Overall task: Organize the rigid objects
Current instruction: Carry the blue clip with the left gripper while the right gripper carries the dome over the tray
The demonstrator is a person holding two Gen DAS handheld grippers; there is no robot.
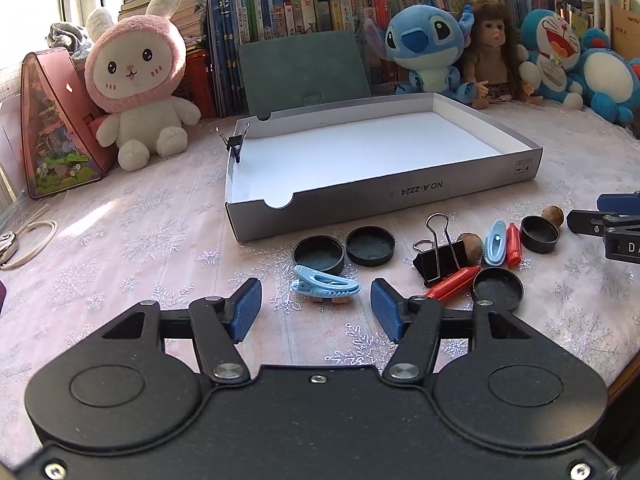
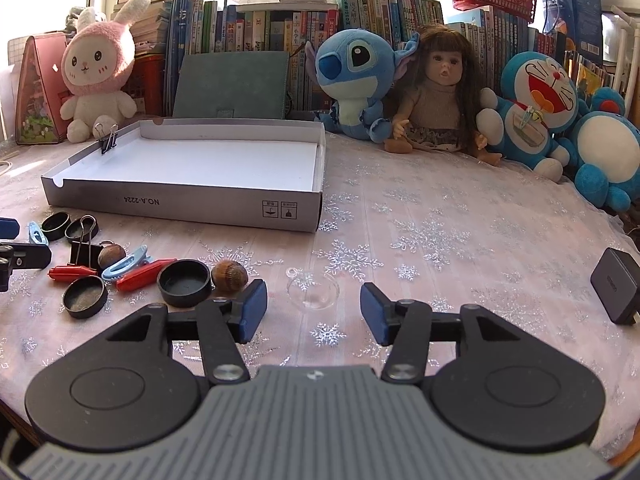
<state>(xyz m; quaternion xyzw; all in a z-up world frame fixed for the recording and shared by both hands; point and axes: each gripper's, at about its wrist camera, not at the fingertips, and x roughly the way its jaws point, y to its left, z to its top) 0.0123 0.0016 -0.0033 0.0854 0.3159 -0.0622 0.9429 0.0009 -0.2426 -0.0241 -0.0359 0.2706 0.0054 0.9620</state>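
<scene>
Fingers (image 1: 248, 310) of the left gripper (image 1: 316, 306) stand wide around a blue clip (image 1: 325, 286), lower centre. Right gripper (image 2: 314, 310), equally wide, frames a clear bulb (image 2: 313, 290). Box (image 1: 380, 196) sits upper centre, nearly empty. Step: approach. Next: close, lift, deposit in box.

In the left wrist view the right gripper (image 1: 600, 216) is cut by the right edge. A walnut (image 1: 471, 246) sits half hidden behind the large binder clip (image 1: 438, 258). The left gripper (image 2: 12, 248) is cut off in the right wrist view.
</scene>
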